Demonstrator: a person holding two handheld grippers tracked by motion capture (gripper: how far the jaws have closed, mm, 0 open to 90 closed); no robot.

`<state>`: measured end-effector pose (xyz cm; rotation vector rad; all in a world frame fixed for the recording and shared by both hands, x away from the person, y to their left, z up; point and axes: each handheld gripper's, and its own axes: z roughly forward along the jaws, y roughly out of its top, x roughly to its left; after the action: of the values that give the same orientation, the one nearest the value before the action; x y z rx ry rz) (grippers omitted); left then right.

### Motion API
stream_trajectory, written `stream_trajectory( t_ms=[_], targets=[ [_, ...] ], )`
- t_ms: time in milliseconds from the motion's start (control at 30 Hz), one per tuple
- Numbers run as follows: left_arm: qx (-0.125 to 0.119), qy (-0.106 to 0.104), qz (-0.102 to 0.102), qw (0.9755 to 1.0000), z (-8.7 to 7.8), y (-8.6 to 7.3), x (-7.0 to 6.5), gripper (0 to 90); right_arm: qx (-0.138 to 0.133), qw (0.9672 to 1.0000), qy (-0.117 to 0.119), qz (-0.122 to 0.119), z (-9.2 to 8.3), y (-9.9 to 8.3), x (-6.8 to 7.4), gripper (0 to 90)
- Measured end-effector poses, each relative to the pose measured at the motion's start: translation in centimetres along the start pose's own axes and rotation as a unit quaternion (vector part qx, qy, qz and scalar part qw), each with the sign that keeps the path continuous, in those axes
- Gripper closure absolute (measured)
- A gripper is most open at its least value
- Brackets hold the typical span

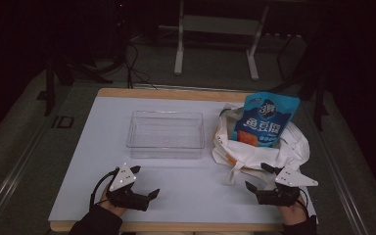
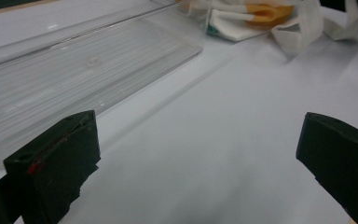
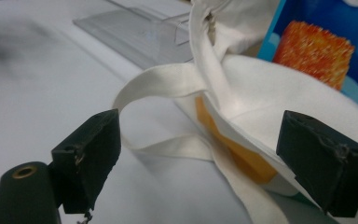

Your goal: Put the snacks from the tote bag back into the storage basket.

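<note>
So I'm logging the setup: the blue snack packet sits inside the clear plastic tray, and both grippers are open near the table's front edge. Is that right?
Not quite. In the high view the blue snack packet sticks out of the white cloth bag, beside the clear plastic tray, which holds nothing. The left gripper and right gripper are open, as stated.

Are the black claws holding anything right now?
No. The left gripper and right gripper both stand open and hold nothing; the white bag lies untouched.

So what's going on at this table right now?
A person holds a gripper in each hand at the near edge of the table. Both the left gripper and right gripper are open and hold nothing. A white cloth bag with a blue snack pouch sticking out lies beside an empty clear tray; the right gripper faces the bag's handles.
</note>
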<state>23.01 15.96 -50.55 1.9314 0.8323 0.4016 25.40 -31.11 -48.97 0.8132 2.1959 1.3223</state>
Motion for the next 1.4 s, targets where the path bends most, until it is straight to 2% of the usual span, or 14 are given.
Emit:
stream_trajectory(
  t_ms=[200,267,300,467,533,567,633,667,733,800,900,1067,1167,1400],
  targets=[
    [-0.001,-0.027,0.0,0.9996,-0.2,0.3,-0.1,0.0,0.016,0.9998,0.013,-0.001,-0.4,0.3,0.0,13.3],
    [0.005,-0.021,0.001,0.9998,-0.3,0.3,-0.1,0.0,0.018,0.9996,0.021,0.006,-0.7,0.6,-0.1,13.6],
    [0.001,-0.026,0.0,0.9997,-0.3,0.3,-0.1,0.0,0.018,0.9994,0.026,0.009,-0.9,0.8,-0.2,13.7],
    [0.027,-0.047,-0.027,0.9982,0.0,0.8,-0.3,0.0,0.022,0.9987,0.045,0.015,-1.5,1.2,-0.5,13.8],
    [0.037,-0.034,-0.012,0.9987,0.2,1.3,-0.8,0.0,0.027,0.9984,0.047,0.014,-1.6,1.3,-0.5,13.7],
    [0.032,-0.034,0.0,0.9989,0.1,1.6,-1.1,0.0,0.026,0.9983,0.049,0.015,-1.6,1.4,-0.6,13.7],
    [0.014,-0.055,0.006,0.9984,0.0,2.2,-1.4,0.0,0.024,0.9981,0.053,0.018,-1.7,1.5,-0.7,13.0],
    [0.008,-0.053,0.008,0.9985,0.0,2.5,-1.5,0.0,0.024,0.9982,0.051,0.017,-1.7,1.6,-0.8,12.9],
    [-0.002,-0.068,0.009,0.9976,0.0,3.0,-1.6,0.0,0.024,0.9986,0.045,0.014,-1.8,1.7,-0.8,12.5],
    [-0.009,-0.071,0.015,0.9973,0.1,3.5,-1.6,0.0,0.02,0.9989,0.04,0.012,-2.0,2.1,-0.9,12.4],
    [-0.017,-0.081,0.008,0.9966,0.6,4.4,-1.4,0.0,0.015,0.9994,0.027,0.012,-2.4,2.6,-1.1,12.8],
    [-0.01,-0.088,0.036,0.9954,1.7,6.0,-1.3,0.0,0.0,0.9998,0.02,0.004,-3.0,3.3,-1.7,12.8],
    [-0.014,-0.093,0.035,0.995,2.1,6.6,-1.2,0.0,-0.002,0.9998,0.017,0.0,-3.1,3.6,-1.9,12.8],
    [-0.015,-0.11,0.049,0.9927,4.1,8.7,-1.5,0.0,-0.019,0.9997,0.013,-0.013,-3.5,4.9,-2.8,12.6]
  ],
)
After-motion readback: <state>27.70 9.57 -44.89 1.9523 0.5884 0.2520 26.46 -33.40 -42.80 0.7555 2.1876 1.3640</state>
